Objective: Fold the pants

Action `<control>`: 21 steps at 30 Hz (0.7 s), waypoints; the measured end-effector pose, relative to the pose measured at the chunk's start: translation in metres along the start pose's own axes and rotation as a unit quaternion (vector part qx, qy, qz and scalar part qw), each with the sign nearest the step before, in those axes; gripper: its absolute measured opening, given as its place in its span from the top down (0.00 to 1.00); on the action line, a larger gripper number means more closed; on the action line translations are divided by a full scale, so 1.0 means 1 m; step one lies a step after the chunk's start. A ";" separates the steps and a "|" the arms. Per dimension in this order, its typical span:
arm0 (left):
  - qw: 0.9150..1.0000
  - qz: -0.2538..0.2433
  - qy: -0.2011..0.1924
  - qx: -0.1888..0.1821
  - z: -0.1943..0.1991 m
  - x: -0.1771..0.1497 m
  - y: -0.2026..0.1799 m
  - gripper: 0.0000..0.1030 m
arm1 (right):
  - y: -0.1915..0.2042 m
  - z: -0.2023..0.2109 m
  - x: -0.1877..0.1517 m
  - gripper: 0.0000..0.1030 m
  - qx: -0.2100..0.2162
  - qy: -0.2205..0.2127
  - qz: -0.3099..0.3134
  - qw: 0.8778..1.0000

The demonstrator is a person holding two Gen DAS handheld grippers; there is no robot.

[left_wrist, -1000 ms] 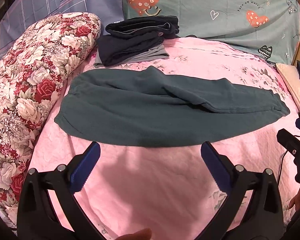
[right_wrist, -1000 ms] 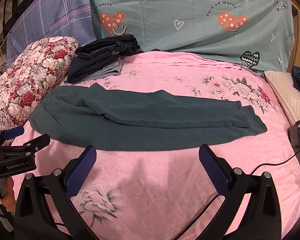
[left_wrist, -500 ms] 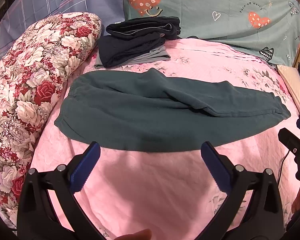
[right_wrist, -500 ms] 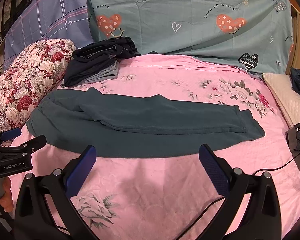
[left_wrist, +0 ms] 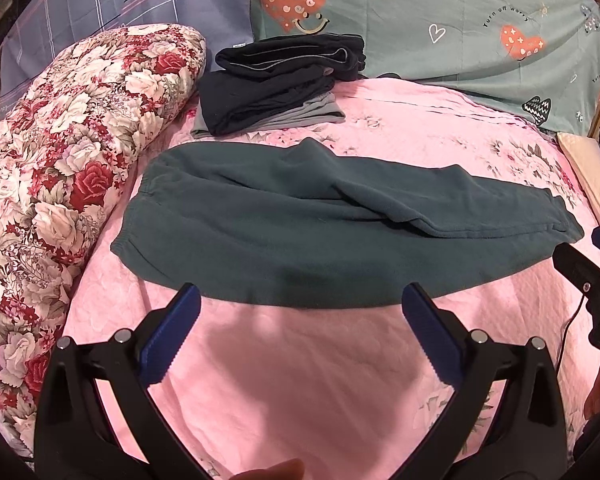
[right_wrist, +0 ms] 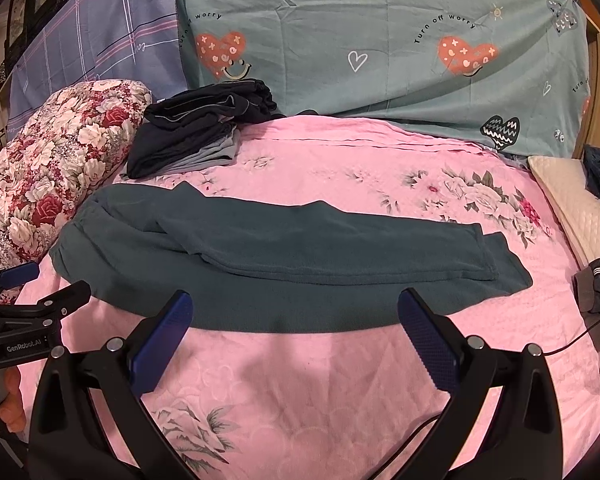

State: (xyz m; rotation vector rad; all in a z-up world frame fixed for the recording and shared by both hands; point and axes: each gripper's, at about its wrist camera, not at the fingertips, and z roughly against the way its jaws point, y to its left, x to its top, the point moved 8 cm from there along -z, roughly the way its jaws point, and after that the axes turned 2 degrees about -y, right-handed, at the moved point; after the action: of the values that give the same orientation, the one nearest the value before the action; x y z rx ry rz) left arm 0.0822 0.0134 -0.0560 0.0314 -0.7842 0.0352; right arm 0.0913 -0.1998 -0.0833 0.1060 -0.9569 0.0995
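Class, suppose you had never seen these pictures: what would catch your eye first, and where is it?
The dark green pants lie lengthwise across the middle of the pink bedspread, one leg folded over the other. Behind their waist end sits a stack of folded dark clothes beside a rose-print bolster. Both blue-padded tongs, left and right, gape open in front of the near hem.

"Turn off worry" printed repeatedly on teal heart-print pillowcase, far beyond jaws. "GenRobot.AI" on black left gripper, left of jaws.
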 end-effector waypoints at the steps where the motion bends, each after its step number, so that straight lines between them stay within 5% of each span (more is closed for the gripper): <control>1: 1.000 0.000 0.000 0.000 0.000 0.000 0.000 0.02 | 0.001 0.000 0.000 0.01 0.002 0.000 -0.001 1.000; 21: 1.000 0.001 0.007 -0.001 -0.007 0.000 -0.001 0.02 | 0.002 -0.007 -0.002 0.01 0.000 0.010 0.005 1.000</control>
State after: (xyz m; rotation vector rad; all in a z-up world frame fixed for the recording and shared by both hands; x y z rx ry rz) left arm 0.0873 0.0131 -0.0607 0.0292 -0.7707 0.0365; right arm 0.0954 -0.1966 -0.0890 0.1003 -0.9382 0.1094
